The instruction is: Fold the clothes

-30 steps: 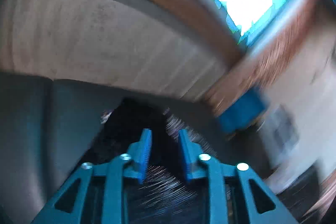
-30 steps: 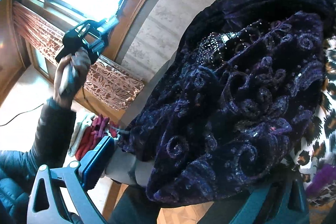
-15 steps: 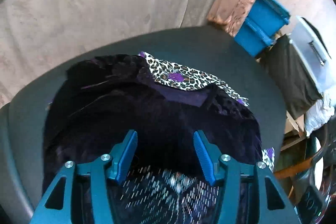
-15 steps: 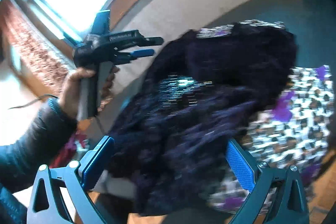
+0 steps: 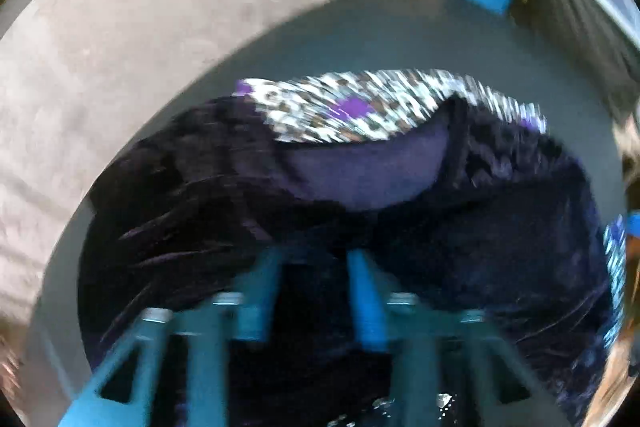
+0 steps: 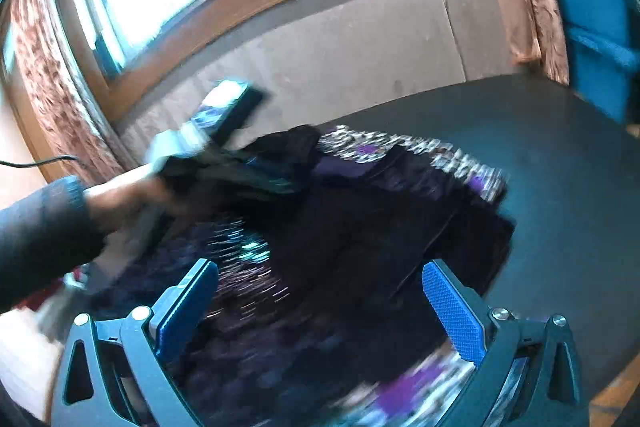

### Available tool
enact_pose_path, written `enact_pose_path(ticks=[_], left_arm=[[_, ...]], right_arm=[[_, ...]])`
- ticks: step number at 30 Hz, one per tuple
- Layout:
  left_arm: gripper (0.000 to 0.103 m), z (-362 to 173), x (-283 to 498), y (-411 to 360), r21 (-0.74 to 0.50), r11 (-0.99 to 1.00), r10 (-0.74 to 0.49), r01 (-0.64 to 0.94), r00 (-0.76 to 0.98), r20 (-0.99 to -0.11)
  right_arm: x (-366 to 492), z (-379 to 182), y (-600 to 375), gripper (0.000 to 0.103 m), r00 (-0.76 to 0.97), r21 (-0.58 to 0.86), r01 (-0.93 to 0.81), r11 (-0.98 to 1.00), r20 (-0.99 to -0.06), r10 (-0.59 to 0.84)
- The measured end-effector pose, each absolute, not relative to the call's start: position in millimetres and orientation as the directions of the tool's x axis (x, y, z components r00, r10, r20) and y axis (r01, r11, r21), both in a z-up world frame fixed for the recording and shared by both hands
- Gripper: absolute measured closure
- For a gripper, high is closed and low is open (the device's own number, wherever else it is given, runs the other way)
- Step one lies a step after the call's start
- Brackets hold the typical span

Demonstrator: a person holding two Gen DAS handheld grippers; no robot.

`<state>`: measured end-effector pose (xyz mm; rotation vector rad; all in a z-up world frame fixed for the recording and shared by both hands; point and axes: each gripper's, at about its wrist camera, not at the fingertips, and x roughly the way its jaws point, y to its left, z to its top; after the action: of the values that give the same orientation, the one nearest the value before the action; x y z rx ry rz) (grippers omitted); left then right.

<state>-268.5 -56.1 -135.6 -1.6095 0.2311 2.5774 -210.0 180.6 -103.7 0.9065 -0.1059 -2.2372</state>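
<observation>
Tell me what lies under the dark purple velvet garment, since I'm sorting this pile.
A leopard-print cloth with purple patches lies under the dark purple velvet garment, showing past its far edge, on the grey table. The velvet hides how far the cloth extends and anything else beneath.

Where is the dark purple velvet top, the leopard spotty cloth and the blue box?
dark purple velvet top (image 5: 192, 211): left wrist view, its left side.
leopard spotty cloth (image 5: 320, 107): left wrist view, the part peeking out behind.
blue box (image 6: 592, 27): right wrist view, its front wall.

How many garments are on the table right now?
2: a dark purple velvet garment on top, and a leopard-print garment beneath it, showing along its far edge. More could be hidden underneath.
</observation>
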Motion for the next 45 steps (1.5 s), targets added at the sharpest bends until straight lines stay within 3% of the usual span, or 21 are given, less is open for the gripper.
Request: enact_pose_path(ticks=[4, 9, 11, 17, 24, 28, 32, 34, 35, 38, 41, 45], left_arm=[[0.097, -92, -232, -102, -0.125, -0.991, 0.131, -0.049, -0.566, -0.814], [0.097, -33, -152, -169, -0.367, -0.928, 0.205, 0.063, -0.738, -0.643], [0.097, -17, -102, -203, -0.442, -0.889, 0.18, 0.118, -0.798, -0.575], [0.098, -15, 48, -292, -0.582, -0.744, 0.029, 0.327, -0.855, -0.518], [0.103, -23, 187, -304, -0.591, -0.697, -0.068, 0.407, -0.858, -0.51], [0.103, -19, 268, -337, -0.669, -0.594, -0.161, 0.446, -0.881, -0.444], [0.103, -22, 304, -348, -0.636, -0.598, -0.209, 0.487, -0.862, -0.462], [0.091, -24, 322, -353, -0.619, -0.6, -0.233, 0.507, -0.851, -0.471], [0.083, -24, 313, -349, -0.596, -0.622, -0.218, 0.508, -0.844, -0.491], [0.073, -21, 278, -330, -0.531, -0.698, -0.152, 0.481, -0.824, -0.546], [0.068, -7, 221, -294, -0.493, -0.792, -0.047, 0.36, -0.841, -0.539], [0.067, 0, 141, -245, -0.427, -0.876, 0.067, 0.224, -0.82, -0.568]], right_arm=[[-239, -121, 166, 0.0, -0.455, 0.289, 0.567, -0.771, -0.671, -0.586], [-232, -119, 163, 0.0, -0.468, 0.315, 0.564, -0.763, -0.639, -0.61], [-225, -116, 166, 0.0, -0.468, 0.349, 0.56, -0.751, -0.615, -0.634], [-226, -98, 143, 0.0, -0.485, 0.33, 0.584, -0.742, -0.591, -0.644], [-198, -80, 83, 0.0, -0.367, 0.373, 0.644, -0.669, -0.616, -0.697], [-158, -90, 48, 0.0, -0.284, 0.408, 0.657, -0.634, -0.645, -0.71], [-115, -98, 47, 0.0, -0.314, 0.366, 0.647, -0.669, -0.672, -0.671], [-108, -105, 61, 0.0, -0.307, 0.416, 0.59, -0.692, -0.678, -0.668], [-106, -109, 67, 0.0, -0.311, 0.423, 0.566, -0.707, -0.684, -0.659], [-105, -109, 88, 0.0, -0.333, 0.431, 0.516, -0.74, -0.695, -0.637], [-110, -99, 106, 0.0, -0.372, 0.437, 0.481, -0.76, -0.683, -0.629], [-145, -94, 140, 0.0, -0.342, 0.639, 0.376, -0.671, -0.578, -0.741]])
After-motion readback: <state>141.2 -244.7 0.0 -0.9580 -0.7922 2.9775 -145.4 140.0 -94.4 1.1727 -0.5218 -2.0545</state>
